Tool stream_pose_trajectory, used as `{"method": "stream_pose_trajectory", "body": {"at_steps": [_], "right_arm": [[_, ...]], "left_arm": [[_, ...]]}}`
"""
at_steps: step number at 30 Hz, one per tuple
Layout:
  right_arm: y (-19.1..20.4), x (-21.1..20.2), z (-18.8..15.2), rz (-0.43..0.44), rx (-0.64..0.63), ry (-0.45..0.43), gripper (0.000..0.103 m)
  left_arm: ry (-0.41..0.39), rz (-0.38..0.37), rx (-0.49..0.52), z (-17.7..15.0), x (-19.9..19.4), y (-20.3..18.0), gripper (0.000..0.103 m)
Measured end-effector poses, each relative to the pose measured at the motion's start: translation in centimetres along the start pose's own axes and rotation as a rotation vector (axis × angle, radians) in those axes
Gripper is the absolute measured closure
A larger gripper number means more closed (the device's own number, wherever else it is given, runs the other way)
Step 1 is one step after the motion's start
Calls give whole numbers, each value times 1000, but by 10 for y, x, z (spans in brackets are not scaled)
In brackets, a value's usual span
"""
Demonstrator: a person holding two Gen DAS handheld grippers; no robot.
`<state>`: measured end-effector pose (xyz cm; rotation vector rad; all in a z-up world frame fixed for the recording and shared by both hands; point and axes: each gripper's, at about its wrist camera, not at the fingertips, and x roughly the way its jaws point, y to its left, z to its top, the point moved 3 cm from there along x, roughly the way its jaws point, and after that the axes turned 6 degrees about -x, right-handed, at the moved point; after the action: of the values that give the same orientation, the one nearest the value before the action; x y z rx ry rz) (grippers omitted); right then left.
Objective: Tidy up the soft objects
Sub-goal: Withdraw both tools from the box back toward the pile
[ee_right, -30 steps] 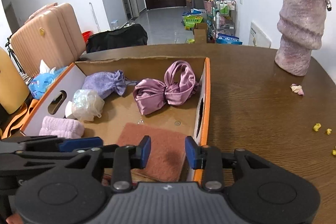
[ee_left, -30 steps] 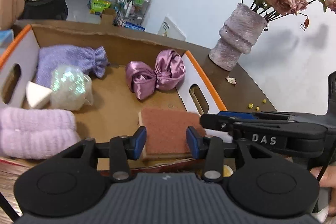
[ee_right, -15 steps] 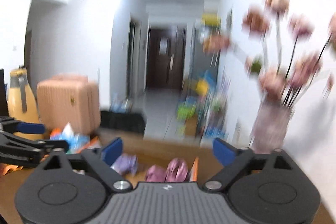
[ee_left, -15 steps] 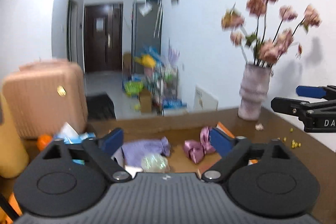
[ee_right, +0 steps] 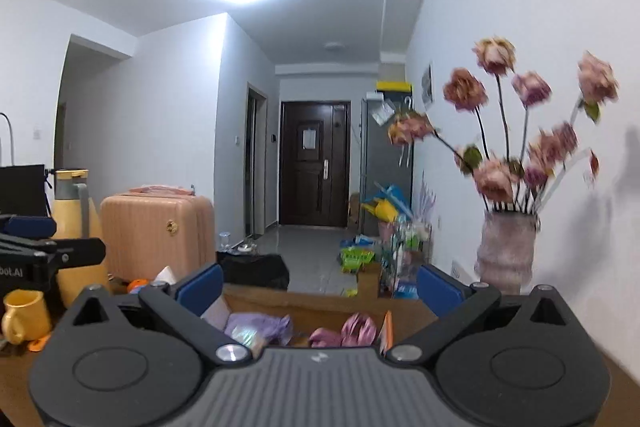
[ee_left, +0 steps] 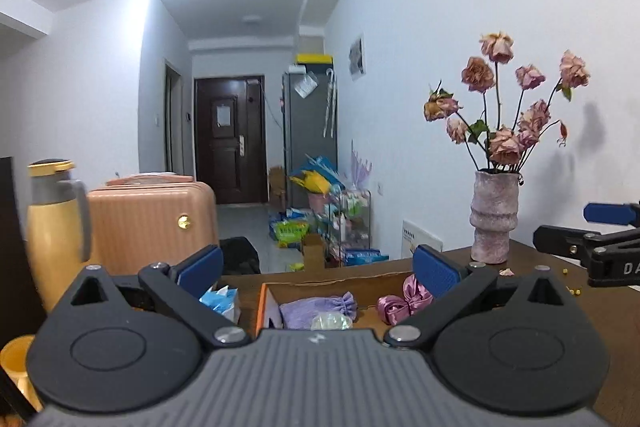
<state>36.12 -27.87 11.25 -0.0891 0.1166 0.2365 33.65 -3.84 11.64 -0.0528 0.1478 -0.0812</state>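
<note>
Both grippers hang above the near end of the cardboard box, pointing almost level across it. Left gripper: jaws opening, spread wide, blue pads apart with nothing between them. Right gripper: jaws likewise opening and wide, nothing gripped — its fingers appear at the right edge of the left wrist view.

The box, orange-rimmed, sits on the brown table. Inside the box lies a lilac drawstring pouch toward its left side; a pink satin bow, glossy and crumpled, lies toward its right side; a small iridescent wrapped bundle rests just in front of the pouch. Right of the box stands a vase of faded roses — well apart from it.
</note>
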Motion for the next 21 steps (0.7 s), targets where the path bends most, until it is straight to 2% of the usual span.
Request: {"method": "stream_pose_trajectory", "body": {"at_steps": [8,11,15,18,21], "right_arm": [[19,-105,-69,41,39,-33,0],[29,-140,-100,37,22,-22,0],[40,-172,-132,15,49,25,0],[44,-182,-145,58,103,56,0],[48,-185,-146,35,79,60,0]], "left_arm": [[-8,-8,-17,-73,-108,13,0],[44,1,-30,-104,-135,20,0],[115,39,-31,-126,-149,29,0],[112,59,-7,-128,-153,30,0],[103,49,-17,-124,-151,27,0]]}}
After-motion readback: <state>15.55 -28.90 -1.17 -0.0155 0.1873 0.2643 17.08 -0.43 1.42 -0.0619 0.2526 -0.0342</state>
